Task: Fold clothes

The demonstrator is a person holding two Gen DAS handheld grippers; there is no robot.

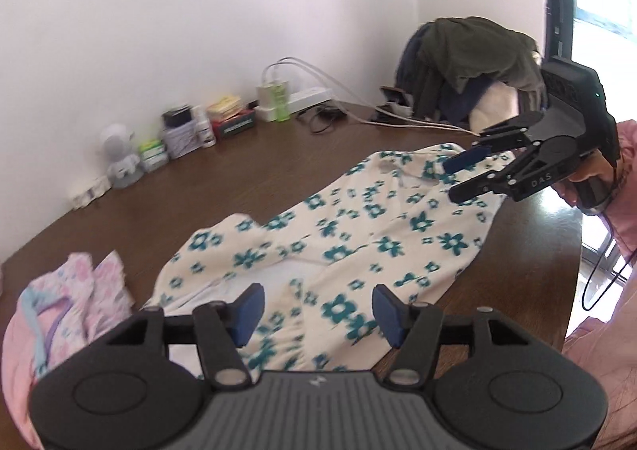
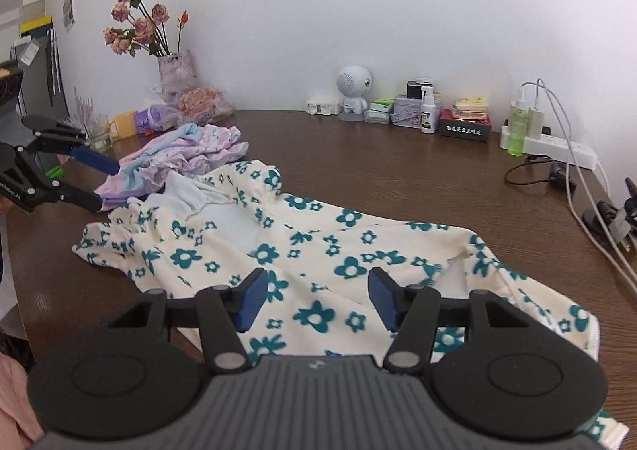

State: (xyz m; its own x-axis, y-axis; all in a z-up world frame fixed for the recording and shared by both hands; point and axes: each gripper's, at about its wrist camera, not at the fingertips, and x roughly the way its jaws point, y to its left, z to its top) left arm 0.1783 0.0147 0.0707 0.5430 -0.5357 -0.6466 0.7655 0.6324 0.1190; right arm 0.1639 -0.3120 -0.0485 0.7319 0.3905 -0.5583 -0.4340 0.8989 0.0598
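A cream garment with teal flowers lies spread on the brown table; it also shows in the right wrist view. My left gripper is open and empty, hovering over one end of the garment; it shows in the right wrist view near the pink clothes. My right gripper is open and empty over the other end; it shows in the left wrist view above the far end.
A pink and lilac pile of clothes lies beside the garment. Along the wall stand a white robot figure, tins and boxes, a green bottle, a power strip with cables and flowers. A chair draped with dark clothes stands beyond the table.
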